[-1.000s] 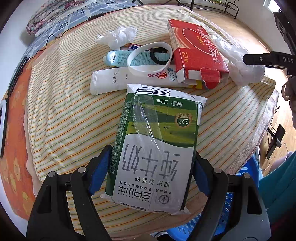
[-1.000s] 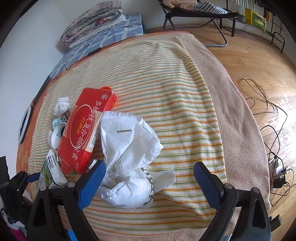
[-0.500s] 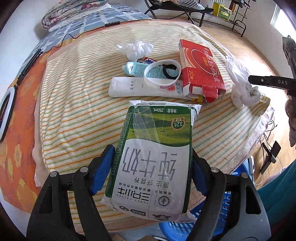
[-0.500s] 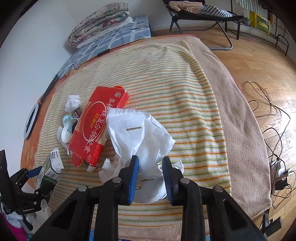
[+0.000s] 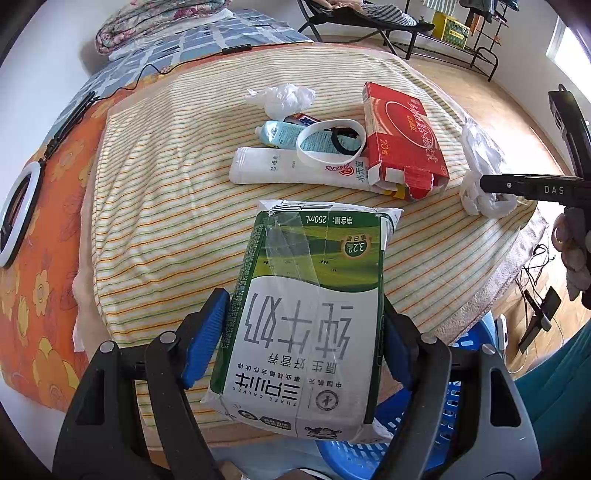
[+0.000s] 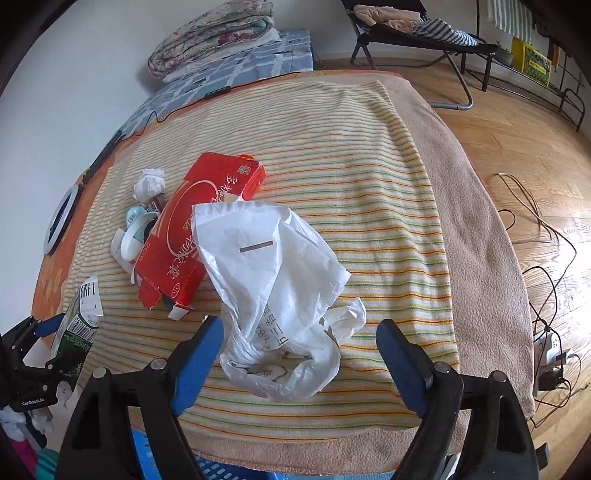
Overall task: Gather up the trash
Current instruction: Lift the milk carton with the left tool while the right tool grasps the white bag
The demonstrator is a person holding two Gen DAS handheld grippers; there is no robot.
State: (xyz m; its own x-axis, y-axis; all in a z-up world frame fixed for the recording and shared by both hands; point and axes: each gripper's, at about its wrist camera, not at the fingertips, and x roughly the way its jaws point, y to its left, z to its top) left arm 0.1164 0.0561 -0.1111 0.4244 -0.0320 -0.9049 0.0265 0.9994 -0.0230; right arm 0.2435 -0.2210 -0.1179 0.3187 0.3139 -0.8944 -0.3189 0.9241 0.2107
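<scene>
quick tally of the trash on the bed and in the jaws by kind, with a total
Cartons and boxes: 2, the milk carton and the red box
Plastic bags: 2, the big bag and the crumpled one
Tubes and packs: 2, the blue tube and the wipes pack
Rings: 2, white and black
Total: 8

Folded quilt (image 6: 214,35) (floral) and ring light (image 5: 16,218) on bed
</scene>
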